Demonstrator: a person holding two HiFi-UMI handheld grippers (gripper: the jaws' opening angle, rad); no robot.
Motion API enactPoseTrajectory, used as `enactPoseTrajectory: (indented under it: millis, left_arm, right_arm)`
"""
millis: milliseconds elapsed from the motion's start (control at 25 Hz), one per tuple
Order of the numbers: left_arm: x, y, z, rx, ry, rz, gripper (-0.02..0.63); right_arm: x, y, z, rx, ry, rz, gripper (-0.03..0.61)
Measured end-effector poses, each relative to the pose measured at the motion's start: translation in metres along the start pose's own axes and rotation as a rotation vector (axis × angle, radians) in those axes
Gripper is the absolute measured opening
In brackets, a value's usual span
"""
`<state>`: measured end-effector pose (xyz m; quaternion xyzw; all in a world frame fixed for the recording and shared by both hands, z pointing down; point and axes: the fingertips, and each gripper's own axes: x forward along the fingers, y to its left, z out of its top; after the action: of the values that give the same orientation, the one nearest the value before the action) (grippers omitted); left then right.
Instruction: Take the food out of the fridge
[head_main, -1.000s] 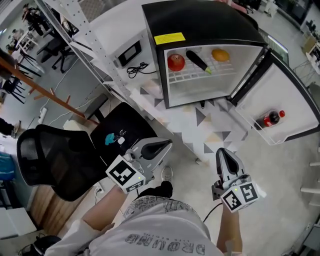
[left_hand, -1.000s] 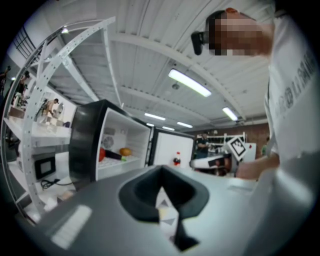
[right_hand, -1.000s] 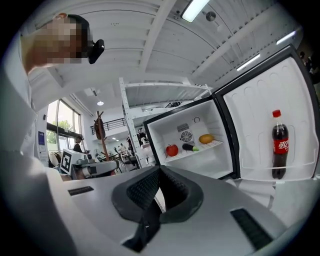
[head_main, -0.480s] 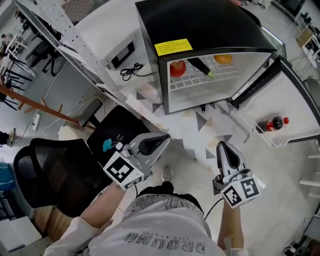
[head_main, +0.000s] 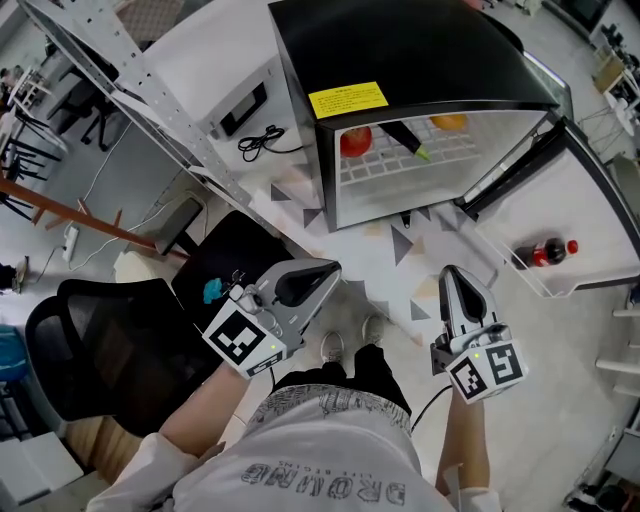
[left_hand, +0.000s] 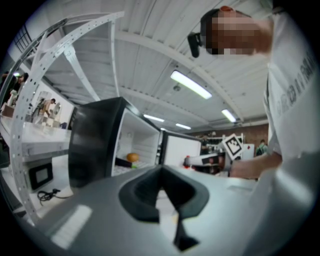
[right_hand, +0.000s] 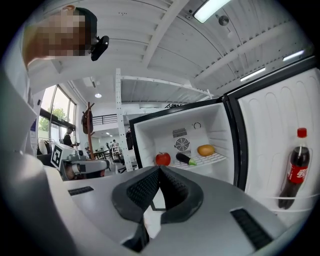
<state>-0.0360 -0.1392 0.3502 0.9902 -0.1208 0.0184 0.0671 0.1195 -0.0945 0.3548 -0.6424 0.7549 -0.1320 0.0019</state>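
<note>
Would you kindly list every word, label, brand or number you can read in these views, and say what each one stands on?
No text here can be quoted with confidence.
The yellow label on top of the fridge: dark print, too small to read.
The cola bottle: white script on its red label, too blurred to read.
The shirt: large letters, seen upside down and creased, not surely readable.
</note>
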Motion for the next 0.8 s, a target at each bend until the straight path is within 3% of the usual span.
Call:
enactPoseTrajectory:
  millis: [800]
  left_arm:
    - [0.056,0.018,0.007,0.015,0.034,0.126,0.006]
  right_arm:
    - [0.084,-0.109,0.046,-0.149,-0.025,-0.003,-0.008]
